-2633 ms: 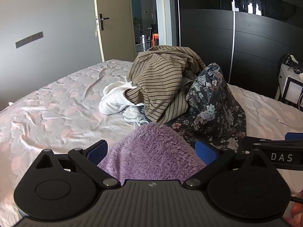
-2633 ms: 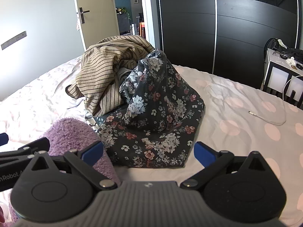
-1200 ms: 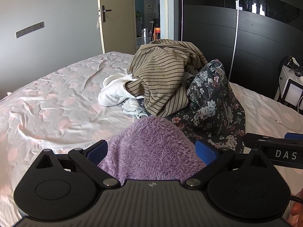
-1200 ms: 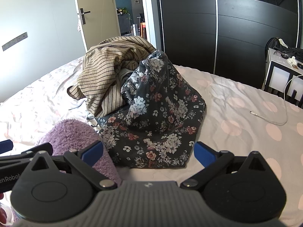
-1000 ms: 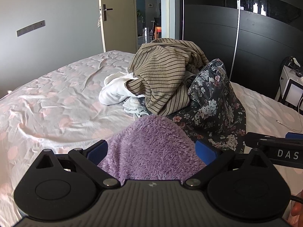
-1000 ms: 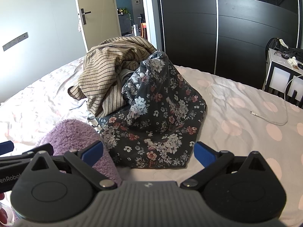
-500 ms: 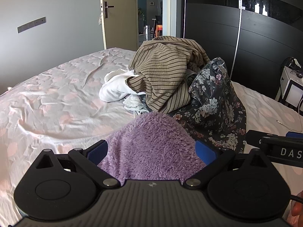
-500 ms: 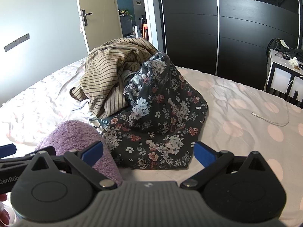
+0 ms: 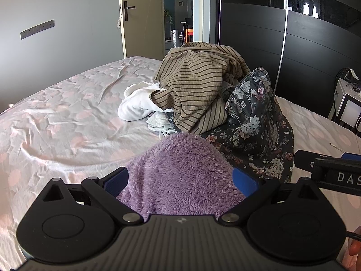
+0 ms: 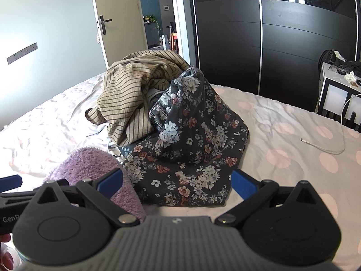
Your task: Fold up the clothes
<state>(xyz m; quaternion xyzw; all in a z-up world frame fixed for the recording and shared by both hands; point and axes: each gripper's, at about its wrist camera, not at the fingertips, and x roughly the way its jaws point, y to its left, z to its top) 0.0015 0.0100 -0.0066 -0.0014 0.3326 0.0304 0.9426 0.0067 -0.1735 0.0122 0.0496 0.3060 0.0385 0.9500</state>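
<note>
Bed (image 9: 67, 122): pink-dotted sheet, where I work.
Left hand-held gripper (image 9: 180, 178): spread wide; purple fleece (image 9: 180, 171) lies between its fingers.
Pile: striped shirt (image 9: 194, 90) atop, floral garment (image 10: 191, 140) beside.
Right hand-held gripper (image 10: 177, 181): released, near floral garment.
Cable (image 10: 325, 146): far right.

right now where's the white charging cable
In the right wrist view the white cable lies on the bedsheet at the right side, apart from the floral garment and below the white bedside unit.
</note>
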